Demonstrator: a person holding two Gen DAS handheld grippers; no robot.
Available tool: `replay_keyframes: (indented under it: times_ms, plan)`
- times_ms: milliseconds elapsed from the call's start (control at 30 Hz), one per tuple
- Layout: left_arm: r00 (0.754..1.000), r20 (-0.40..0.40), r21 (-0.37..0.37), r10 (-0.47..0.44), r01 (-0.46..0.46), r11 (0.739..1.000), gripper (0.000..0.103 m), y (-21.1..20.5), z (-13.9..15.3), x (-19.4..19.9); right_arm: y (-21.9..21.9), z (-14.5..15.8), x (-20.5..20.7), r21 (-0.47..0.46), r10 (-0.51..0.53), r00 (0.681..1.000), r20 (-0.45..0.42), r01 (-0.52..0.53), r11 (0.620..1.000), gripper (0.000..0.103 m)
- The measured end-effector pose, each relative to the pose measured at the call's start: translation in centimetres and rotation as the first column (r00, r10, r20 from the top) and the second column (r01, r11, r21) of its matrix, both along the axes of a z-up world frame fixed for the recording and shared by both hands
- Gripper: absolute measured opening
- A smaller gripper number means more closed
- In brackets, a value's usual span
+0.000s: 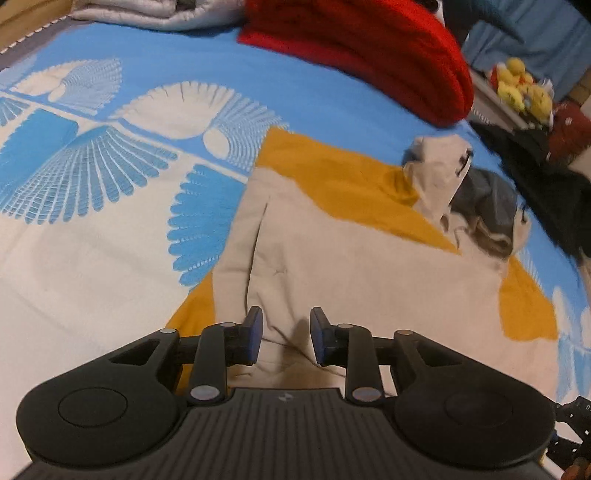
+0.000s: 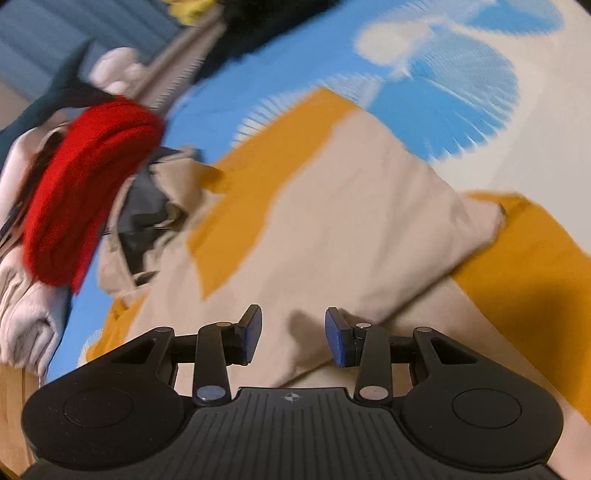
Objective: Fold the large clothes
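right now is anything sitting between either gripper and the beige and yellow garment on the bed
Nothing visible. The left gripper and the right gripper each hang open right over the beige and yellow garment, with only bare cloth between the fingers. The red knit lies off past the garment's far end.

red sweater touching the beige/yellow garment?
Apart. In the left wrist view a strip of blue bedsheet separates the red sweater from the beige/yellow garment.

A bed (image 1: 110, 229) in blue-and-white patterned sheet; blue curtain (image 1: 524, 33) hangs beyond its edge.
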State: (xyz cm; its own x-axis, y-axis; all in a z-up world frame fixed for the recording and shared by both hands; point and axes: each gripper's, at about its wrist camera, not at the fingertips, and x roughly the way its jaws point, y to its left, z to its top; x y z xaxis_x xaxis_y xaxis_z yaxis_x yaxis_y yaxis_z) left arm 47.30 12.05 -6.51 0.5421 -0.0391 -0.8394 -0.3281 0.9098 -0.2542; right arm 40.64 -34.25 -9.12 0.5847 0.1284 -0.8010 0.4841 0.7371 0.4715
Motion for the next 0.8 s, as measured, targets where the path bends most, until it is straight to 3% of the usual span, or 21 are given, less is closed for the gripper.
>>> replay_keyframes:
  times_ms: [100, 167, 300, 433, 533, 667, 800]
  plan:
    - [0.997, -0.06, -0.062, 0.051, -0.054, 0.997, 0.031, 0.8, -1.2, 0.2, -0.3, -0.6, 0.0, -0.043, -0.016, 0.998, -0.058, 0.014, 0.999, 0.039]
    - [0.998, -0.041, -0.037, 0.045, -0.047, 0.998, 0.031, 0.6, -0.6, 0.1, -0.1, -0.5, -0.4, -0.065, -0.039, 0.997, -0.064, 0.034, 0.997, 0.04]
    - [1.0, 0.025, 0.03, -0.013, 0.012, 0.999, 0.031, -0.6, 0.9, 0.0, 1.1, 1.8, -0.7, -0.118, 0.006, 0.999, 0.039, -0.001, 0.993, 0.04]
    - [1.0, 0.004, 0.029, -0.012, 0.012, 1.0, 0.031, -0.9, 0.1, 0.5, 1.8, 2.8, -0.5, -0.139, 0.075, 0.991, 0.109, -0.06, 0.989, 0.04]
    - [0.998, -0.047, -0.043, 0.038, -0.04, 0.998, 0.031, 0.0, -1.1, 0.7, 1.2, 1.5, 0.0, -0.1, 0.047, 0.998, 0.043, -0.042, 0.994, 0.04]
    - [1.0, -0.009, -0.003, 0.019, -0.019, 1.0, 0.031, -0.4, -0.1, 0.5, 0.5, -0.3, 0.2, -0.123, 0.002, 0.997, -0.083, -0.012, 0.992, 0.04]
    - [1.0, 0.005, 0.015, 0.01, -0.01, 1.0, 0.031, -0.6, 0.1, 0.6, 0.7, 0.5, 0.3, -0.14, 0.016, 0.999, -0.048, -0.022, 0.99, 0.04]
